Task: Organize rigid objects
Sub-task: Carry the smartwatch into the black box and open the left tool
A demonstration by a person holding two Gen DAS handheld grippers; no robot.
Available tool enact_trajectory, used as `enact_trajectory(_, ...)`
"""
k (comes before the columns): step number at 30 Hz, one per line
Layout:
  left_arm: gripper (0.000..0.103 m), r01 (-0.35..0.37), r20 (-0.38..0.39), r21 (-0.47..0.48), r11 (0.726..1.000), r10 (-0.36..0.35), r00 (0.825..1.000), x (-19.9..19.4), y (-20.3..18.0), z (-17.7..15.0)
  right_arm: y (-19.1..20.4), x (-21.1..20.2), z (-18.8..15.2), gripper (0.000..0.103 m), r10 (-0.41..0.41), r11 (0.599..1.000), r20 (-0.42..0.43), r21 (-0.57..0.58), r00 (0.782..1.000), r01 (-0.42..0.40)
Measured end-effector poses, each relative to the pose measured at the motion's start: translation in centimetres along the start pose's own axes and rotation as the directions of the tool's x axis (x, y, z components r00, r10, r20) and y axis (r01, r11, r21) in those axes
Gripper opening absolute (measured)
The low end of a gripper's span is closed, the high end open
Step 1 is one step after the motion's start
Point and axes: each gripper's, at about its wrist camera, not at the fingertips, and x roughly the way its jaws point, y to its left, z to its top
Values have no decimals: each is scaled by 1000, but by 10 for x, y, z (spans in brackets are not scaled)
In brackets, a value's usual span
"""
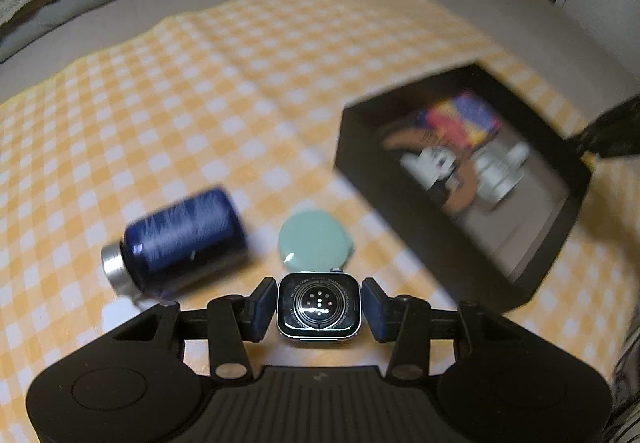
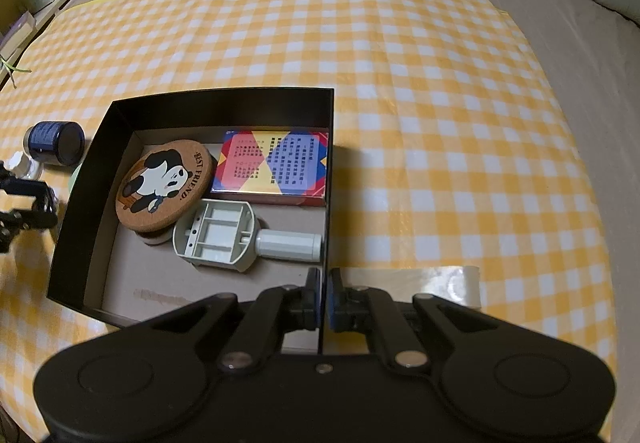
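Note:
A square smartwatch body (image 1: 319, 305) with no strap, sensor back facing the camera, sits between the blue pads of my left gripper (image 1: 319, 289), which is shut on its sides. Just beyond it on the checked cloth lie a mint-green round case (image 1: 314, 243) and a dark blue jar (image 1: 184, 239) with a silver cap, on its side. To the right is an open black box (image 1: 400, 195). My right gripper (image 2: 325, 277) is shut on the near end of that box's right wall (image 2: 329, 147). The blue jar (image 2: 56, 147) shows left of the box.
Inside the box lie a cork panda coaster (image 2: 164, 187), a colourful card pack (image 2: 272, 167) and a white plastic tool (image 2: 240, 239). A strip of clear tape (image 2: 440, 283) lies right of the box. The yellow checked cloth (image 2: 400, 83) covers a bed, with pillows behind.

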Motion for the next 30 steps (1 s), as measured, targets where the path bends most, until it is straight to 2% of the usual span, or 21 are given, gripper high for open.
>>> enact_trajectory(8, 47, 92, 94, 35, 995, -95, 991, -29, -33, 20, 1, -1, -1, 4, -1, 1000, 0, 0, 1000, 1)
enact_trajectory(14, 47, 146, 71, 122, 982, -156, 985, -21, -74, 31, 1, -1, -1, 4, -1, 1000, 0, 1, 1000, 1)
enact_trajectory(18, 47, 143, 46, 151, 978, -152, 987, -8, -96, 36, 1, -1, -1, 4, 0, 1000, 0, 0, 1000, 0)
enact_trajectory(20, 47, 164, 16, 141, 976, -168, 986, -1, -103, 38, 0, -2, -1, 4, 1, 1000, 2, -2, 1000, -1)
enact_trajectory(24, 47, 154, -16, 187, 970, -154, 988, 7, -117, 39, -2, -3, 0, 4, 6, 1000, 6, 0, 1000, -6)
enact_trajectory(30, 48, 133, -22, 197, 971, -131, 991, 15, -122, 40, -1, -5, -1, 4, 9, 1000, 6, -2, 1000, -9)
